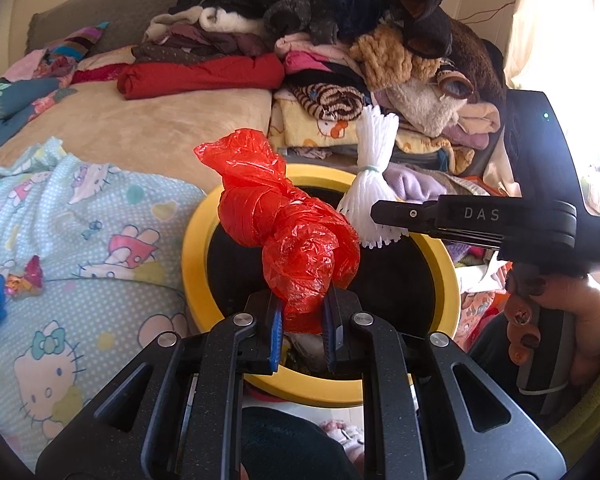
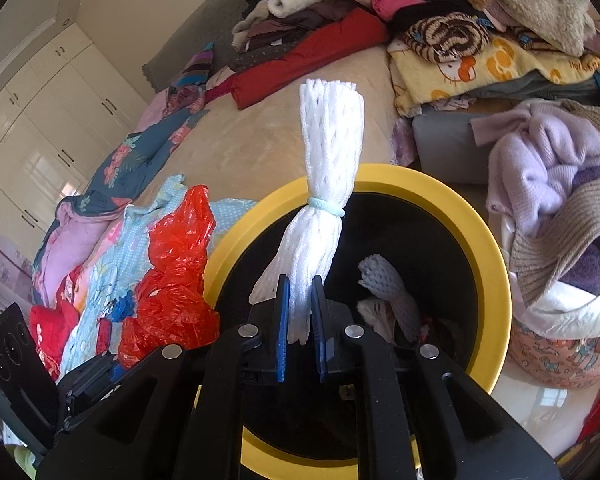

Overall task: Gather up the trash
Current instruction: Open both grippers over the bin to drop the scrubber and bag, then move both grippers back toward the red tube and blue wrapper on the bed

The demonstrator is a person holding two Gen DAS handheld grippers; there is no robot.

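Roughly halfway, by the look of it. Largest first: bed (image 1: pixel 148 128) still carrying heaps of clothes (image 1: pixel 300 20) toward 12 o'clock, none of it obviously trash. Yellow-rimmed bin (image 1: pixel 196 240) sitting dead centre in both views, already holding a couple of foam-net sleeves (image 2: pixel 384 280) plus some paper-ish scraps down inside at about 3 o'clock of its opening in the right wrist view.

Red plastic bag (image 1: pixel 296 240) pinched at its bottom end in the left gripper (image 1: pixel 302 320), jaws narrowed on it, held right above the bin mouth. White foam-net bundle (image 2: pixel 324 200), tied with a pale band, clamped the same way in the right gripper (image 2: pixel 302 320), jaws closed tight on its lower end, also over the opening. So: both pieces fetched, just not dropped yet. Probably only a release left for these two.

Hard to call: small bright bits at 9 o'clock on the Hello Kitty blanket (image 1: pixel 80 240) in the left view, maybe wrappers, maybe toys, too blurry. Bin bottom mostly black shadow, contents barely readable. Floor almost entirely blocked by gripper bodies.
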